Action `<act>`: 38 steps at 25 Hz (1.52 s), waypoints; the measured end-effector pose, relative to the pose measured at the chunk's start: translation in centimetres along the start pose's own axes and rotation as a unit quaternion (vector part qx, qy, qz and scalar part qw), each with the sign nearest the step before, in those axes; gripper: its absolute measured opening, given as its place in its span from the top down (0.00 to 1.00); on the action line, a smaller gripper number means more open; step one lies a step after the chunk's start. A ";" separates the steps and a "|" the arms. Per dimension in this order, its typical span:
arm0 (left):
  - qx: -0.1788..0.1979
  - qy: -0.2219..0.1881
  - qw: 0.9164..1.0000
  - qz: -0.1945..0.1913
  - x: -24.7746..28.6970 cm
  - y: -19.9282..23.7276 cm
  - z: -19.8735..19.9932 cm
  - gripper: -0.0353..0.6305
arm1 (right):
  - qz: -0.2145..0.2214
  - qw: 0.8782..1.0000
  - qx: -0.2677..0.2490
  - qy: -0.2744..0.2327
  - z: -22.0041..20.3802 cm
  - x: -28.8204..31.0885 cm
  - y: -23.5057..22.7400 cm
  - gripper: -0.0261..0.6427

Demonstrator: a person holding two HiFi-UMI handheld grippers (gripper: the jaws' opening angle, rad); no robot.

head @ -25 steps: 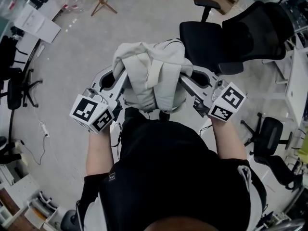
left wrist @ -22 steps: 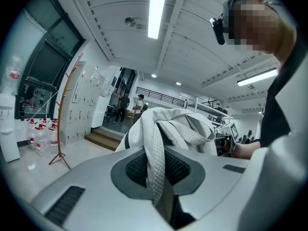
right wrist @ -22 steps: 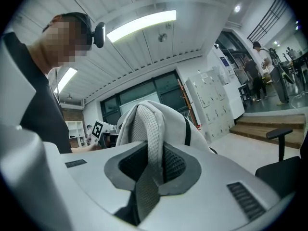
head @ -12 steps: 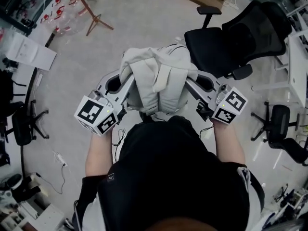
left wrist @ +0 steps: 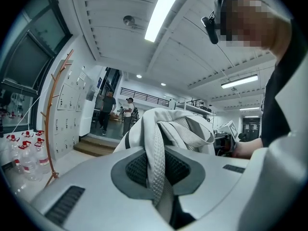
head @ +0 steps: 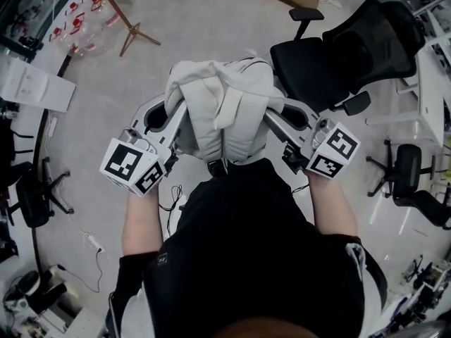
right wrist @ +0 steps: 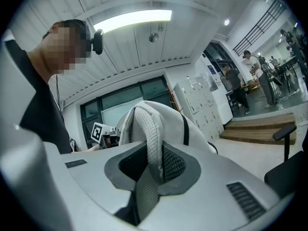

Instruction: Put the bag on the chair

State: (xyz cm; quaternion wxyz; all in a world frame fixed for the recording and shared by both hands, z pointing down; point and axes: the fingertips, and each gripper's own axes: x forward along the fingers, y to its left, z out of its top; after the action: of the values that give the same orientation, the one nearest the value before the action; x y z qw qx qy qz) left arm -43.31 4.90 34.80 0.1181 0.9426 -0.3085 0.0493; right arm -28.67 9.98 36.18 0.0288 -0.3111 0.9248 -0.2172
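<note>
A white backpack (head: 222,108) hangs in front of the person, held up between the two grippers. My left gripper (head: 177,122) is shut on one mesh shoulder strap (left wrist: 156,167), which runs down between its jaws. My right gripper (head: 276,122) has the other strap (right wrist: 150,153) pinched between its jaws, which are closing a little tighter. The bag's body (left wrist: 180,129) bulges above both sets of jaws. The black office chair (head: 317,58) stands just beyond the bag, at the upper right, its seat bare.
More office chairs stand at the right (head: 405,182) and left (head: 32,189). A wooden coat stand (head: 123,27) and water bottles (head: 77,27) are at the far left. A cable (head: 88,241) lies on the floor. Two people (left wrist: 107,110) stand far off by some steps.
The bag stays hanging from both grippers in the same hold. The floor and chair have shifted slightly in view as the person moved.
</note>
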 end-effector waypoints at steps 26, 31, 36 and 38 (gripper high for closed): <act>0.001 0.042 0.998 -0.047 23.4 12.4 2.7 0.86 | -0.041 0.998 0.023 -0.029 7.1 4.7 -23.5 0.85; 0.007 0.056 0.996 -0.068 29.8 12.5 3.1 0.86 | -0.057 0.997 0.024 -0.040 8.6 2.7 -28.6 0.85; 0.006 0.080 0.990 -0.119 36.0 11.5 3.4 0.86 | -0.108 0.992 0.039 -0.062 9.9 -0.2 -32.4 0.85; 0.010 0.087 0.985 -0.151 38.8 10.8 3.5 0.86 | -0.138 0.987 0.042 -0.075 10.2 -1.7 -33.7 0.85</act>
State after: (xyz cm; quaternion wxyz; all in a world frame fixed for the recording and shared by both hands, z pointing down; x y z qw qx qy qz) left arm -18.41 -26.52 39.96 0.1414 0.9716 -0.1506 0.1154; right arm -6.38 -16.90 41.00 0.0805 -0.4498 0.8583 -0.2334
